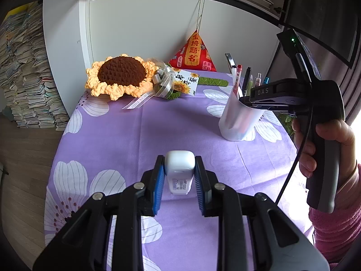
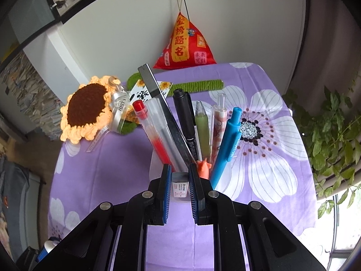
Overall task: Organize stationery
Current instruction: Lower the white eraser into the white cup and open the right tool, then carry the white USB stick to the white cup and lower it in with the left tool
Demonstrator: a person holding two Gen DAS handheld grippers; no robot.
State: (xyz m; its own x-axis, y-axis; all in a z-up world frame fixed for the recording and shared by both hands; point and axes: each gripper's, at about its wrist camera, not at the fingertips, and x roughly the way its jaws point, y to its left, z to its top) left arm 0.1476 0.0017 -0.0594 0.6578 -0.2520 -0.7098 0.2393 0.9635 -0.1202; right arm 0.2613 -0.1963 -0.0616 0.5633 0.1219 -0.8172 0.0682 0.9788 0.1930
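My left gripper is shut on a small white case with a barcode label and holds it above the purple cloth. In the right wrist view my right gripper is shut on a white eraser with a printed sleeve, right over the mouth of the pale pen cup. The cup stands at the table's right and holds a red pen, a black marker, a green pen, a blue pen and a dark ruler. From the left wrist view, the right gripper hangs at the cup's rim.
A crocheted sunflower with a ribbon and card lies at the back left, a red triangular charm at the back. The flowered purple cloth covers the table. A hand in a pink sleeve grips the right tool. Plant leaves stand to the right.
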